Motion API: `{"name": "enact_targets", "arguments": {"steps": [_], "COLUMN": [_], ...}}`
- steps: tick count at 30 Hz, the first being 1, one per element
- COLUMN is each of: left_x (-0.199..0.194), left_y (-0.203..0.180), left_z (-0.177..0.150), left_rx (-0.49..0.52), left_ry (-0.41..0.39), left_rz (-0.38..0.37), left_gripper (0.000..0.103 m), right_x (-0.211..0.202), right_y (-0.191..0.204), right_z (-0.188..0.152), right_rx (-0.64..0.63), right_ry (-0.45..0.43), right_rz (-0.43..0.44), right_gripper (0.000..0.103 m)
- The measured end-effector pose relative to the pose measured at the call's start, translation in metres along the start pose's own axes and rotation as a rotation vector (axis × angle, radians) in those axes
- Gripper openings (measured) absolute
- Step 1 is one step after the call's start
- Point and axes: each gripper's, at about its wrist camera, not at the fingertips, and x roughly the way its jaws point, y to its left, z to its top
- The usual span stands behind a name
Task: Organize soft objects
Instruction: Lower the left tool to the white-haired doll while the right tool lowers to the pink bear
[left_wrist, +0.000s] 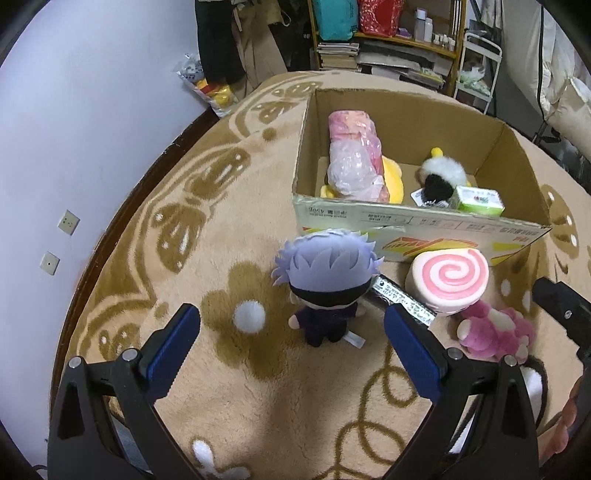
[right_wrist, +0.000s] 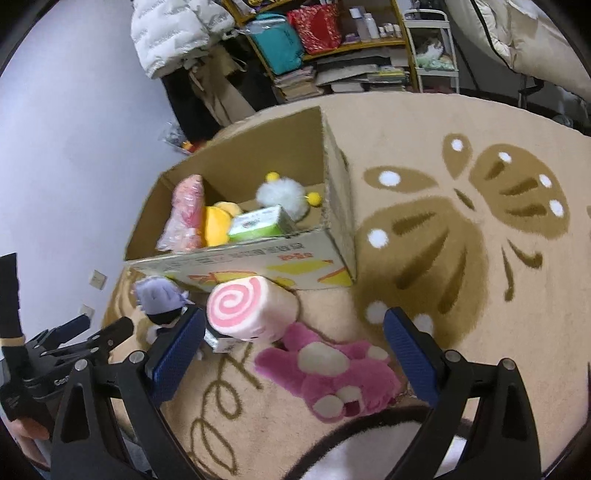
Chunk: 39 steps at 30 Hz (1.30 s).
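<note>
A lavender-haired plush doll (left_wrist: 325, 291) stands on the rug, between and just beyond the fingers of my open, empty left gripper (left_wrist: 291, 325). A pink swirl roll cushion (left_wrist: 448, 280) and a pink plush bear (left_wrist: 495, 334) lie to its right. In the right wrist view my open, empty right gripper (right_wrist: 295, 332) hovers over the pink bear (right_wrist: 332, 376), with the roll cushion (right_wrist: 247, 306) and the doll (right_wrist: 160, 297) to the left. The open cardboard box (left_wrist: 406, 225) (right_wrist: 258, 258) holds a bagged pink plush (left_wrist: 354, 155), a yellow plush, a black-and-white fluffy toy (left_wrist: 441, 177) and a green packet (left_wrist: 478, 199).
The beige patterned rug (right_wrist: 461, 240) spreads to the right of the box. A shelf with books and bags (left_wrist: 388, 44) stands behind the box. A wall with sockets (left_wrist: 68, 221) runs on the left. A bag of toys (left_wrist: 210, 88) lies by the wall.
</note>
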Motion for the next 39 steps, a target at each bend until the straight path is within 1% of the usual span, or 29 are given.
{"name": "enact_targets", "arguments": {"steps": [3, 6, 9, 13, 20, 24, 27, 34, 39], "left_x": [0.007, 0.014, 0.018, 0.026, 0.039, 0.050, 0.055, 0.063, 0.073], "left_y": [-0.001, -0.002, -0.003, -0.007, -0.012, -0.016, -0.016, -0.014, -0.011], "left_z": [0.000, 0.001, 0.003, 0.004, 0.007, 0.009, 0.009, 0.010, 0.013], "left_rx": [0.007, -0.003, -0.007, 0.004, 0.008, 0.003, -0.007, -0.029, -0.040], "left_ry": [0.014, 0.033, 0.045, 0.062, 0.099, 0.142, 0.158, 0.171, 0.191], "left_rz": [0.002, -0.007, -0.023, -0.025, -0.060, -0.080, -0.097, -0.099, -0.101], "left_gripper": [0.099, 0.099, 0.099, 0.099, 0.099, 0.099, 0.099, 0.099, 0.099], "right_x": [0.012, 0.023, 0.030, 0.038, 0.051, 0.060, 0.070, 0.095, 0.104], "right_y": [0.000, -0.003, -0.005, -0.005, 0.006, 0.013, 0.020, 0.038, 0.045], "right_z": [-0.001, -0.001, -0.001, -0.002, -0.001, -0.002, -0.002, -0.008, -0.010], "right_rx": [0.000, 0.006, 0.016, 0.013, -0.033, -0.065, -0.091, -0.151, -0.167], "right_ry": [0.062, 0.105, 0.125, 0.155, 0.192, 0.215, 0.233, 0.289, 0.305], "right_rz": [-0.025, -0.041, -0.043, -0.052, -0.074, -0.091, -0.101, -0.128, -0.136], "right_gripper": [0.101, 0.101, 0.101, 0.101, 0.101, 0.101, 0.101, 0.101, 0.101]}}
